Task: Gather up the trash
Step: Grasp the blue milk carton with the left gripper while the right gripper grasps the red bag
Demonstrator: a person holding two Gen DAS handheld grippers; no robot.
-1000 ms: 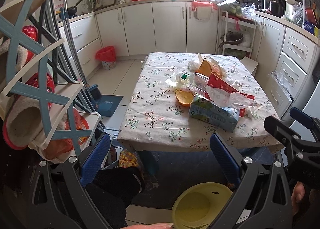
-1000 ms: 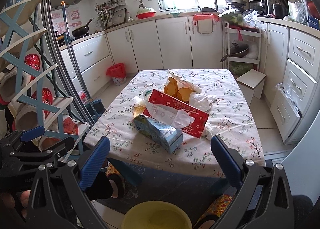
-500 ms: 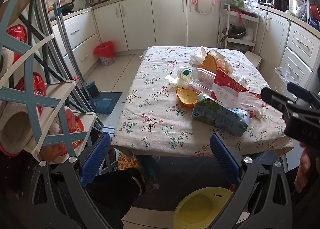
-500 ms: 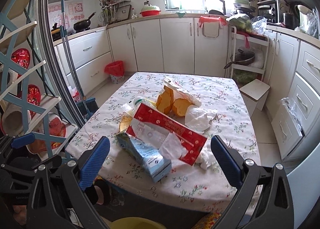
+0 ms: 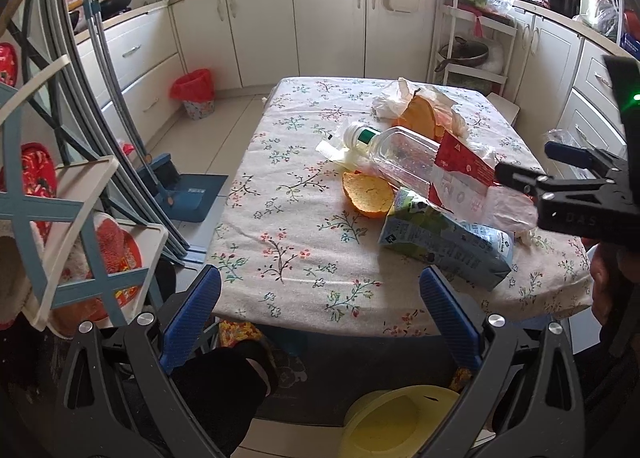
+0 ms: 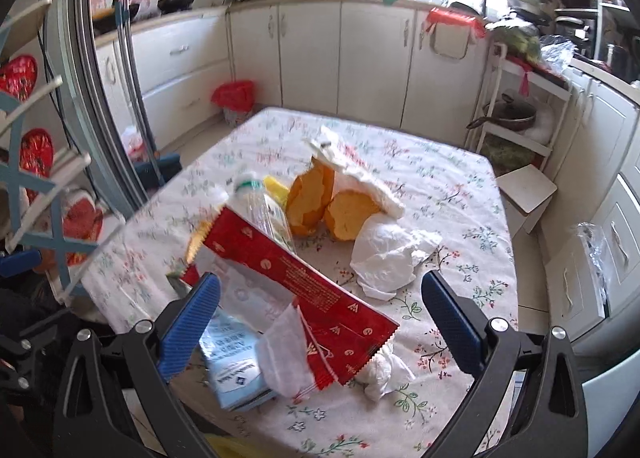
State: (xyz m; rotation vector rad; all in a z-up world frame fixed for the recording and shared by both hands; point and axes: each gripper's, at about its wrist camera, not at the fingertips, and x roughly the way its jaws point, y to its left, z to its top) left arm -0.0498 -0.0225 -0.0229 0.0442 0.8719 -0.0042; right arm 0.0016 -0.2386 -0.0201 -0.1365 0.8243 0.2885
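Observation:
Trash lies piled on the floral-cloth table point(image 5: 288, 194): a red snack wrapper point(image 6: 304, 278), a blue-green carton point(image 5: 444, 238), a clear plastic bottle point(image 5: 400, 154), orange peel halves point(image 6: 320, 202), and crumpled white tissues point(image 6: 388, 254). My right gripper point(image 6: 320, 318) hangs open just above the wrapper and carton, its blue pads either side of them. It also shows at the right of the left wrist view, right gripper point(image 5: 560, 174). My left gripper point(image 5: 320, 318) is open at the table's near edge, nothing between its fingers.
A yellow bin point(image 5: 396, 422) stands on the floor below the left gripper. A blue-and-white shoe rack point(image 5: 60, 194) and broom with dustpan point(image 5: 184, 190) crowd the left. A red-lined waste basket point(image 5: 194, 92) sits by the cabinets. A white stool point(image 6: 528, 190) stands beyond the table.
Both grippers have moved forward toward the table. The right one has come in over the red wrapper and carton; the left has neared the table's front edge.

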